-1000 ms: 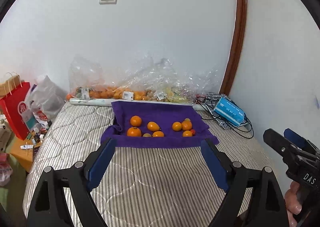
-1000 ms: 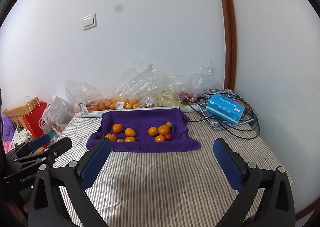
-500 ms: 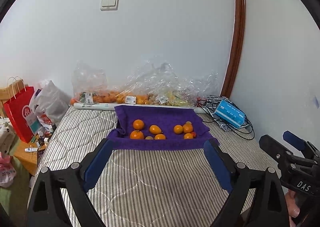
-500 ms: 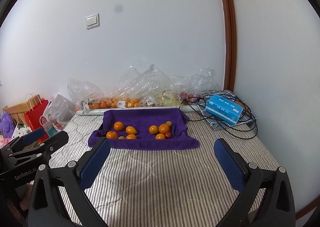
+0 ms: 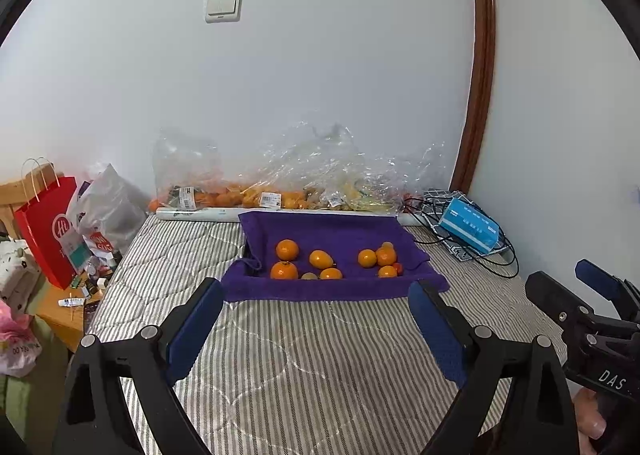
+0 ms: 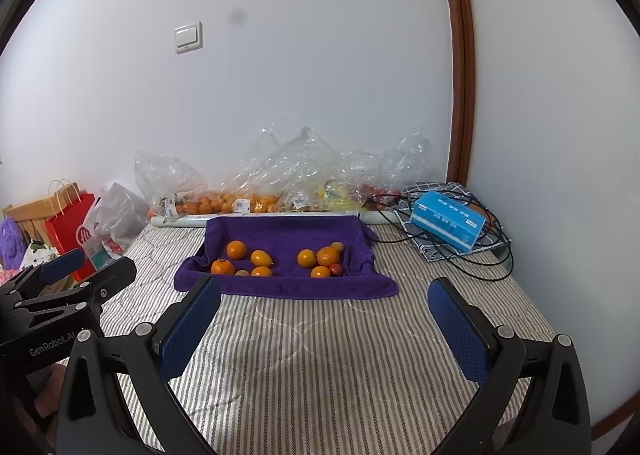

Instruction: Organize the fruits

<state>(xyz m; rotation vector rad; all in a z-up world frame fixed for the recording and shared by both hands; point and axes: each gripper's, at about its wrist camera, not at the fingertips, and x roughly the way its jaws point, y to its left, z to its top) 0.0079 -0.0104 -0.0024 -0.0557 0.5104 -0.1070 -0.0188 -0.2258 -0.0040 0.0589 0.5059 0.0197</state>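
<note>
The left tongs [image 5: 316, 319] are standing spread wide over the striped bed [image 5: 320, 367], with nothing lying between their blue pads [image 5: 196, 327]. The right tongs [image 6: 324, 315] are likewise spread apart and gripping nothing, pointing the same way across the bed.

The fruits are lying ahead of both tongs, well apart from the fingertips, on a purple towel [image 5: 336, 231] that is draped over a shallow tray near the far wall. On the left part of the towel, two round oranges [image 5: 287, 249] are sitting with two more elongated orange fruits [image 5: 321, 259] and a small brownish one [image 5: 309, 276]. On the right part, a second cluster of orange fruits [image 5: 377, 257] is sitting with a small red fruit [image 5: 397, 268] touching its right edge. A bare strip of towel is separating the two clusters.

Behind the towel, clear plastic bags [image 5: 288, 179] holding more fruit are leaning against the wall. A blue box [image 5: 470, 225] is resting on a tangle of black cables [image 5: 496, 259] to the right, and a red paper bag [image 5: 50, 223] is standing beside the bed on the left.
</note>
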